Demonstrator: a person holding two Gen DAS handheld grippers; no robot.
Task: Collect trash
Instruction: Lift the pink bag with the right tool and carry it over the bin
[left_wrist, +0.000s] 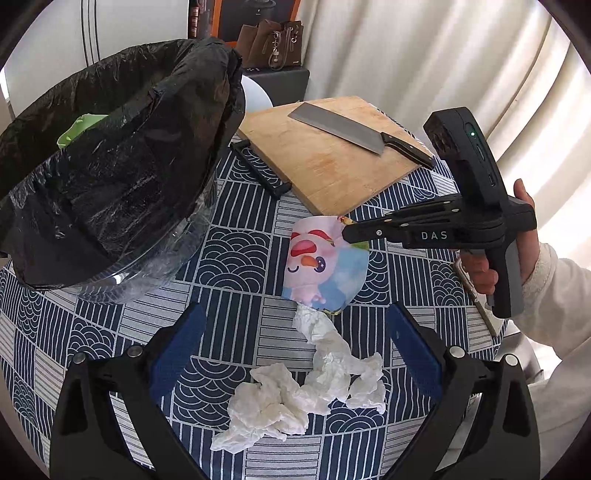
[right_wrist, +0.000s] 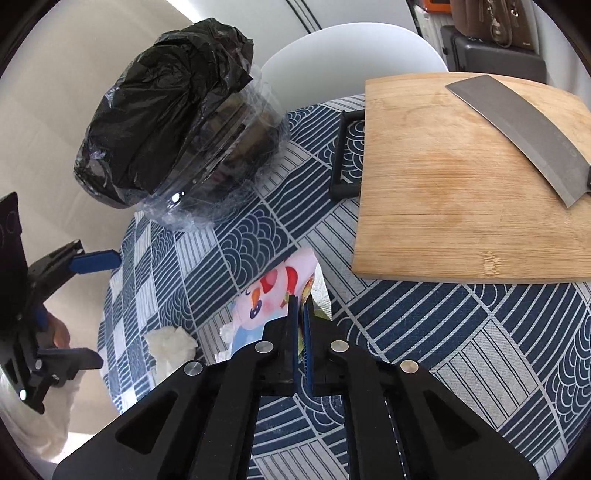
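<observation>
Now right tool (right_wrist: 300, 306) pinched wrapper (left_wrist: 325, 266) at its far edge; left tool (left_wrist: 295, 354) spread over tissue (left_wrist: 295, 391). Both light, limp.

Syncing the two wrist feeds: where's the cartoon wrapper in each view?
Left wrist: wrapper lies centre frame on the tablecloth, just above the tissue, its upper edge pinched by the right tool.
Right wrist: wrapper sits centre, slightly low, at the closed tips of the right tool.
Shared landmark: cutting board, just beyond the wrapper in both.
</observation>
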